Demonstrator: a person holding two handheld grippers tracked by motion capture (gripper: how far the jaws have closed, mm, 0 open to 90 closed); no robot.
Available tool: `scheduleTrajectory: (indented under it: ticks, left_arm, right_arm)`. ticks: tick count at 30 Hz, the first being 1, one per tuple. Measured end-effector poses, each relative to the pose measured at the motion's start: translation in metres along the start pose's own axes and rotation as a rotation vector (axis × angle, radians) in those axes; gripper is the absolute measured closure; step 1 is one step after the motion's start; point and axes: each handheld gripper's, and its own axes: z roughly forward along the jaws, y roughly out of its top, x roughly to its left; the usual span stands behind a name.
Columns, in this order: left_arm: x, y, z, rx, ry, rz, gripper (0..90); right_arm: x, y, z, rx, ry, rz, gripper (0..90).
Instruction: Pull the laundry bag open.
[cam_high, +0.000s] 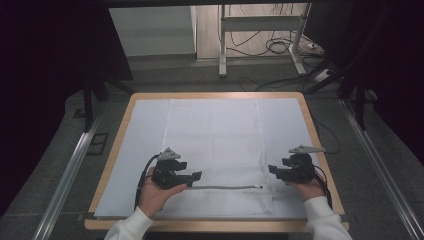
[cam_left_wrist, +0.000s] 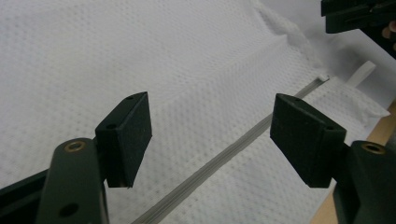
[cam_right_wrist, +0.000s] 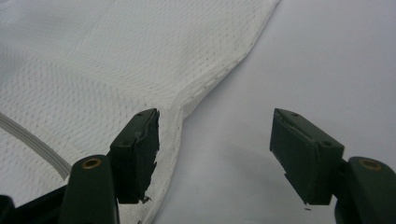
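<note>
A white mesh bag (cam_high: 215, 145) lies flat on the table's pale cover, its grey zipper (cam_high: 225, 188) running across near the front edge. My left gripper (cam_high: 196, 176) hovers open at the zipper's left end; in the left gripper view the zipper (cam_left_wrist: 219, 158) passes between the jaws over the mesh (cam_left_wrist: 140, 51). My right gripper (cam_high: 272, 170) is open at the bag's right edge. In the right gripper view the mesh bag's hem (cam_right_wrist: 205, 79) runs toward the left jaw, with the zipper (cam_right_wrist: 32, 140) at lower left. Nothing is held.
The wooden table (cam_high: 115, 145) carries a pale blue-white cover (cam_high: 140, 135) under the bag. Beyond the far edge stand a metal desk frame (cam_high: 222, 45) and loose cables (cam_high: 280, 47) on the floor. Rails (cam_high: 70, 165) run along both sides.
</note>
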Motion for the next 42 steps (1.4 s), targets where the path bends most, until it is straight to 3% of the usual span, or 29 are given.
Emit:
scheduleTrajectory:
  ticks: [7, 21, 29, 42]
  left_arm:
    - [-0.021, 0.008, 0.018, 0.028, -0.069, 0.021, 30.4]
    - [-0.046, 0.015, 0.042, 0.076, -0.149, 0.043, 32.4]
    - [-0.054, 0.018, 0.048, 0.080, -0.155, 0.070, 32.7]
    - [-0.058, 0.020, 0.055, 0.088, -0.161, 0.067, 33.3]
  right_arm:
    - [-0.003, 0.000, -0.001, -0.008, -0.015, 0.002, 31.7]
    - [-0.007, -0.001, -0.004, -0.021, -0.024, 0.011, 31.6]
    - [-0.007, 0.000, -0.004, -0.023, -0.033, 0.009, 31.7]
    - [-0.008, 0.002, -0.005, -0.033, -0.036, 0.017, 31.7]
